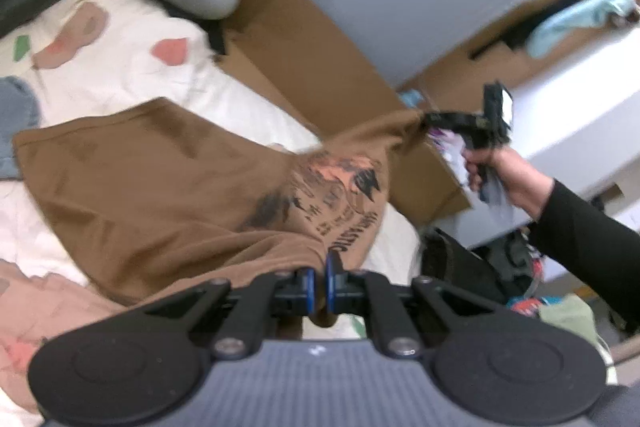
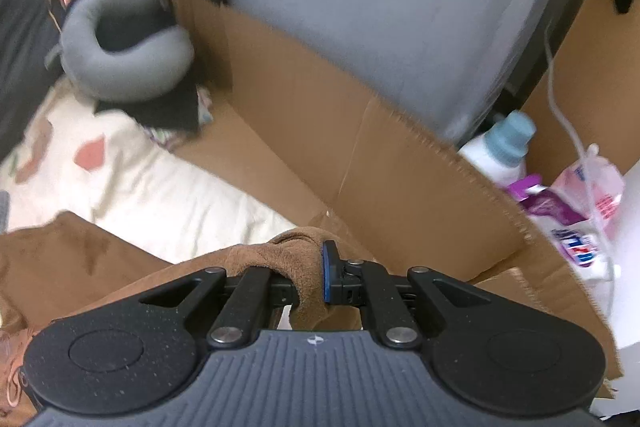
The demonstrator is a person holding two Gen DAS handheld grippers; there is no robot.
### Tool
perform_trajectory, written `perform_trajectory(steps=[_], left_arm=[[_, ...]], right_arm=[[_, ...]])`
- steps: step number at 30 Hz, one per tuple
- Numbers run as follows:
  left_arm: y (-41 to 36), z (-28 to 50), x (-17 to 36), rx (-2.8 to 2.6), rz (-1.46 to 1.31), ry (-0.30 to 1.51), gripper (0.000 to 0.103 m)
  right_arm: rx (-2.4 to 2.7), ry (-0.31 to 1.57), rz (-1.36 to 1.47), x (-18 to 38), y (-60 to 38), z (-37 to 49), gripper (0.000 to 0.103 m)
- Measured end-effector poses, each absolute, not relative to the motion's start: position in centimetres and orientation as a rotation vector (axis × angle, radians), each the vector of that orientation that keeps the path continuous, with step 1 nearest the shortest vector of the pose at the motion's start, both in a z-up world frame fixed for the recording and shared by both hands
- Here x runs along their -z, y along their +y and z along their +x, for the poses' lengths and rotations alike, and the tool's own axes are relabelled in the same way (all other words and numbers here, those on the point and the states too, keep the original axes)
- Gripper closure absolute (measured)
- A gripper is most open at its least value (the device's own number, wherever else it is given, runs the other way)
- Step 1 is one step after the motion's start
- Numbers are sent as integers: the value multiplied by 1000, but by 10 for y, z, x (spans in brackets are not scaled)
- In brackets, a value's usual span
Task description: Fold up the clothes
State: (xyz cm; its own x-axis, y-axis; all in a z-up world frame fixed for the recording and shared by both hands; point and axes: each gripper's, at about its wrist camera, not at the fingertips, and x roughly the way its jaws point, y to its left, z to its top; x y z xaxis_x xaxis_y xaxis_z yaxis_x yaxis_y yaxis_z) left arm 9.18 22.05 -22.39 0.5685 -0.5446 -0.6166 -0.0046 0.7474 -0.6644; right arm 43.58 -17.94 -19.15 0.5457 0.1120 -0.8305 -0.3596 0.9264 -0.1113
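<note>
**Holding the brown T-shirt by two corners above the bed**

Gripping near the lens, our left claw [image 1: 319, 285] has its blue-padded fingers pressed together on a fold of the brown cotton T-shirt with a black and orange printed graphic [image 1: 168, 187]. From there the shirt spreads out, partly lifted, partly lying on the cream quilted bedspread with pink and green patches [image 1: 132, 67]. In the right wrist view, our right claw [image 2: 310, 277] is clamped on a bunched edge of the same shirt [image 2: 280, 251], cloth draped over its left finger. In the left wrist view we see that claw [image 1: 430, 119] out at the shirt's far corner, held by a hand [image 1: 496, 167] in a black sleeve. Beyond the shirt stands a flattened brown cardboard box wall [image 2: 360, 147] along the bed's edge. A grey U-shaped neck pillow [image 2: 124, 47] lies at the head of the bed. Behind the cardboard sits a white detergent bottle with a pale blue cap [image 2: 504, 147].
</note>
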Motion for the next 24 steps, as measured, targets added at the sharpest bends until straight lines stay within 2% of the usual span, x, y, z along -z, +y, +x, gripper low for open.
perform_trajectory(steps=[6,8,9,12,15,17,19,22,24], left_arm=[[261,111,263,211,-680,922,97],[274,115,274,155,-685,927,96],[280,117,278,125,-679,930,96],[293,123,287,65,-660,941,93],[305,124,286,36,-653,944,81],[311,122,281,19,-631,922,61],[315,119,277,-5,-611,902,52],[318,115,276,-14,-590,909,51],[320,112,275,-20,-576,913,46]], right_arm=[[-309,984,-295,233,-146,458,94],[-318,986,-280,237,-136,462,87],[-321,985,-277,238,-131,463,77],[-339,984,-265,238,-119,462,73],[-347,979,-237,233,-113,455,65],[-353,969,-215,227,-113,449,58],[-358,962,-208,220,-112,445,53],[-363,952,-186,210,-111,440,52],[-371,948,-155,204,-110,433,52]])
